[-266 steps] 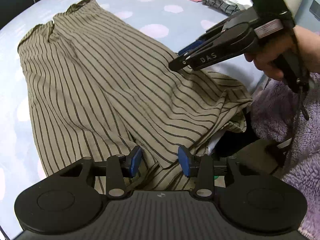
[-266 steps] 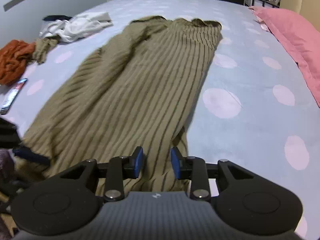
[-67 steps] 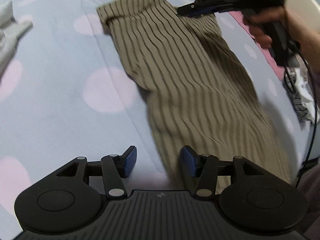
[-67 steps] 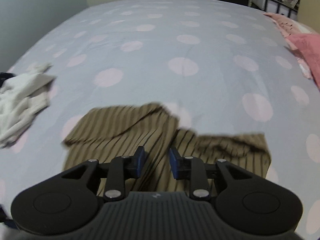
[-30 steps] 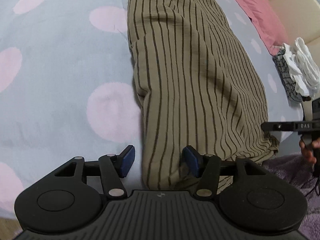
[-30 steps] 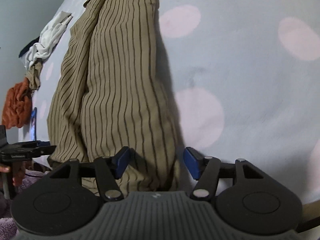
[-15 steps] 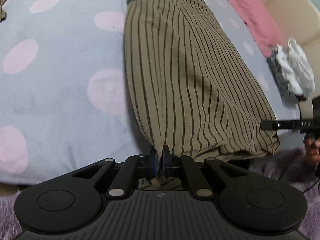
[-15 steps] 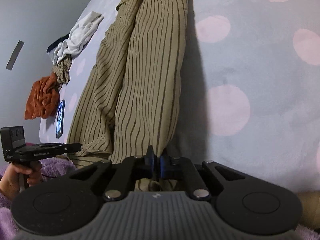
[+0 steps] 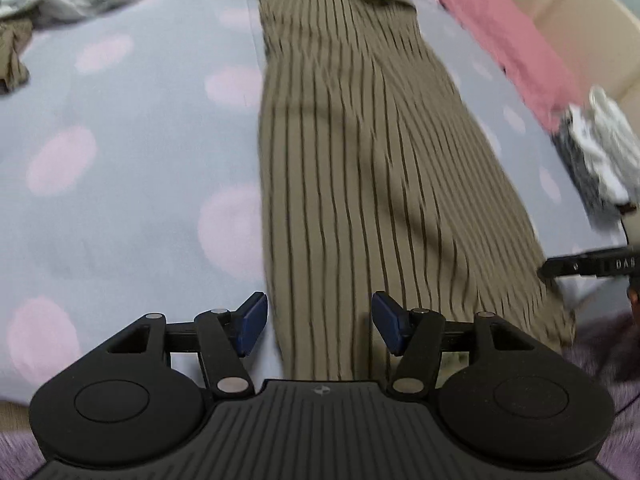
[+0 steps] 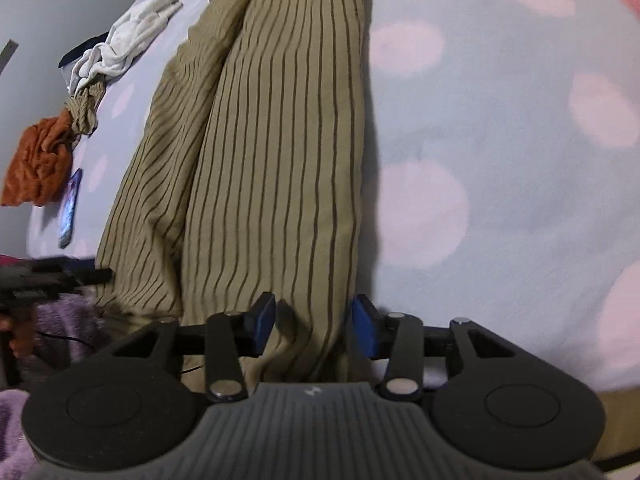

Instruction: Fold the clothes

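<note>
Garment: striped trousers (image 9: 360, 152) lie lengthwise on the dotted bedspread (image 9: 120, 160).
Left gripper (image 9: 318, 328): jaws just reopened, holding nothing; hem between them.
Right gripper (image 10: 314, 326): likewise reopened, empty.
Risk: released hem may slide off the bed edge.

Black grippers, blue jaws, fuzzy purple sleeve (image 10: 60, 320)

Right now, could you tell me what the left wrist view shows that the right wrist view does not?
Only the left wrist view shows the pink bedding and a grey-and-white clothes pile at the far right. Only the right wrist view shows the orange garment and the phone beside it. Both show the striped trousers lying lengthwise on the spotted bedsheet, and the white garment.
</note>
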`<state>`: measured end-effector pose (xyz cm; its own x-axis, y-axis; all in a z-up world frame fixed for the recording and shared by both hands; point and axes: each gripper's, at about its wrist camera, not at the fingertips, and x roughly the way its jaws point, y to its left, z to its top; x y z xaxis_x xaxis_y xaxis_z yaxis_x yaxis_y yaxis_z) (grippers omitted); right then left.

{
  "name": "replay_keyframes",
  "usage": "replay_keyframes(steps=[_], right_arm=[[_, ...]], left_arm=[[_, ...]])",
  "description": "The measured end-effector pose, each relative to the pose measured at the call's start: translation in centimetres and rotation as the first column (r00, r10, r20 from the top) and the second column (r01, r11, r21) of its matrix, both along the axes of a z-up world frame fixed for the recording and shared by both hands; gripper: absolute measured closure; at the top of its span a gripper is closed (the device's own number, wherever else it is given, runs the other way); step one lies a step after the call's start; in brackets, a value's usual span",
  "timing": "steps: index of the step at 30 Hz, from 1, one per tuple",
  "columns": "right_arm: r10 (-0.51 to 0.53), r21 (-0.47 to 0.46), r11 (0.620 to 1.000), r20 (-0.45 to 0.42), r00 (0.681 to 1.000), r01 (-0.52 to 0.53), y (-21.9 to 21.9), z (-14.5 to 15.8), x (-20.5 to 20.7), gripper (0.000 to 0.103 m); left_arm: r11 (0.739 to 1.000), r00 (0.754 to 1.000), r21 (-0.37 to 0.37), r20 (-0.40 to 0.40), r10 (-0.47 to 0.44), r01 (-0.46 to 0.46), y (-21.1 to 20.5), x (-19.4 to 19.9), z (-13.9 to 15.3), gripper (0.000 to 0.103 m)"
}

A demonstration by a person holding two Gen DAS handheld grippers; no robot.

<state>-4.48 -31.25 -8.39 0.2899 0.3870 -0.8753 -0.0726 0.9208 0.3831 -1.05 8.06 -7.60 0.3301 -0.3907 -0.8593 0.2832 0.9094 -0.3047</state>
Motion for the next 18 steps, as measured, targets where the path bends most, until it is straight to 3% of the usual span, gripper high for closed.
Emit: replay_keyframes(steps=[5,11,18], right_arm=[[-0.074,-0.033,0.996,0.092,0.993,0.077,-1.0,1.2,2.0,0.055],[-0.089,-0.049,0.994,0.096,0.991,0.094,-0.4,0.5,5.9,0.05],[-0.065,-0.07,0.995,0.123,0.99,0.074,-0.1,0.2,10.1,0.049]], left_arm=[[0.999,0.999,-0.033,0.029,0.043,-0.042,-0.3,3.0,0.3,0.047],[0.999,0.998,-0.03,0.057,0.013,-0.012,-2.1,7.1,0.3,0.047],[0.997,0.994,-0.048,0.082,0.066,-0.062,-2.9,12.1,-1.2,0.047]])
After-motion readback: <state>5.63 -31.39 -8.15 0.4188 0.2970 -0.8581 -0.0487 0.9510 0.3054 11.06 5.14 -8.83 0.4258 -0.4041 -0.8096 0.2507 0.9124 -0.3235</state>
